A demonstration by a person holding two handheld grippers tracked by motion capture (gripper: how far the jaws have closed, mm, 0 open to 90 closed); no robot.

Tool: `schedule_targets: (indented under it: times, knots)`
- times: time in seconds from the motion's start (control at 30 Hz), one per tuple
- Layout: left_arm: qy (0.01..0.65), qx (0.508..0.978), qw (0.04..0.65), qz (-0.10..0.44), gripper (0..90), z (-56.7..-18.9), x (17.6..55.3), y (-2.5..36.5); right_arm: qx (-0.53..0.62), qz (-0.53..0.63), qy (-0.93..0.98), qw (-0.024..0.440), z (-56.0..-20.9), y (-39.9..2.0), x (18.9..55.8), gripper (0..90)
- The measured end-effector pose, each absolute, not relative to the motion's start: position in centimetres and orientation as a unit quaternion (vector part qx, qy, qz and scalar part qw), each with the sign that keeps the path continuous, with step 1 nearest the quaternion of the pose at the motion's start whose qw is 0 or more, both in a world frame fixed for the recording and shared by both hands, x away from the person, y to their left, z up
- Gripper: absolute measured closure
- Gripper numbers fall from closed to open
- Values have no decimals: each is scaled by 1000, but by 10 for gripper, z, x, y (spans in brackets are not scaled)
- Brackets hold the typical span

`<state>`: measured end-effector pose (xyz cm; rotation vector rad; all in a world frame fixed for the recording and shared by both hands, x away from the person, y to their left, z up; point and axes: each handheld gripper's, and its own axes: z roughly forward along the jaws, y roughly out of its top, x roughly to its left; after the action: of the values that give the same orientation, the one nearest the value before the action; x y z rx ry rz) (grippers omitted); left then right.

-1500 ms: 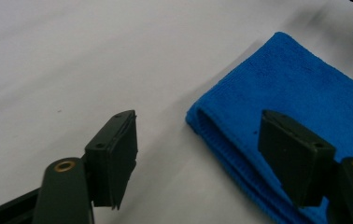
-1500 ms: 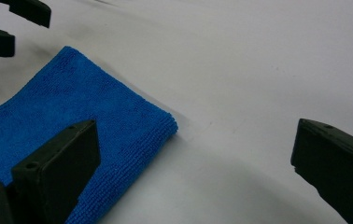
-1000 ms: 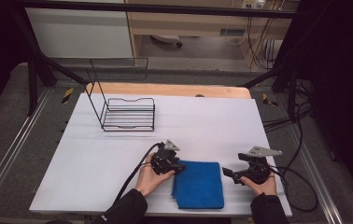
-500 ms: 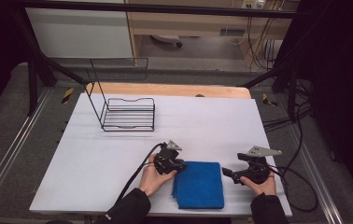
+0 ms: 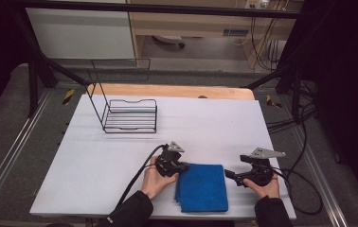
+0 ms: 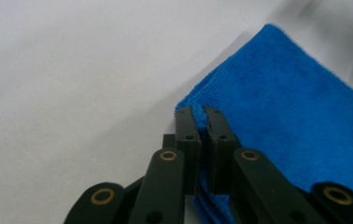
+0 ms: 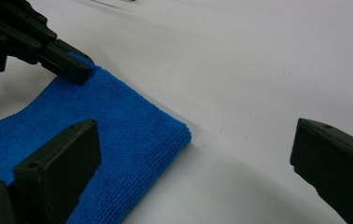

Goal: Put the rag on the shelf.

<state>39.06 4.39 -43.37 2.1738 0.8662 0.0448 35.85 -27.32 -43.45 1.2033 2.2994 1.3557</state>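
Since the earlier frames, little has shifted: the left gripper [image 5: 179,169] has edged slightly onto the near-left far corner of the blue cloth [image 5: 201,187], while the right gripper [image 5: 230,176] has stayed just off the cloth's right edge. In the left gripper view the jaws are pinched together on the folded corner of the cloth [image 6: 305,116], with a sliver of fabric between them. In the right gripper view the jaws stand wide apart, holding nothing, with the cloth's corner [image 7: 132,135] near the left jaw. The cloth lies folded at the near edge of the worktop [image 5: 205,127], well apart from the wire rack [image 5: 129,116]. Judgement: one corner is secured; the right side is not yet grasped.
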Motion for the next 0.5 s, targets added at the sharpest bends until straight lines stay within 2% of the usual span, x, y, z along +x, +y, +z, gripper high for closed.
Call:
schedule_targets:
  times: [0.27,0.5]
  knots:
    - [336,848,409,23,863,-419,386,54,405,464,781,106,-434,-271,359,26]
    - [326,843,428,-4,863,-423,380,36,406,465,779,108,-433,-271,359,26]
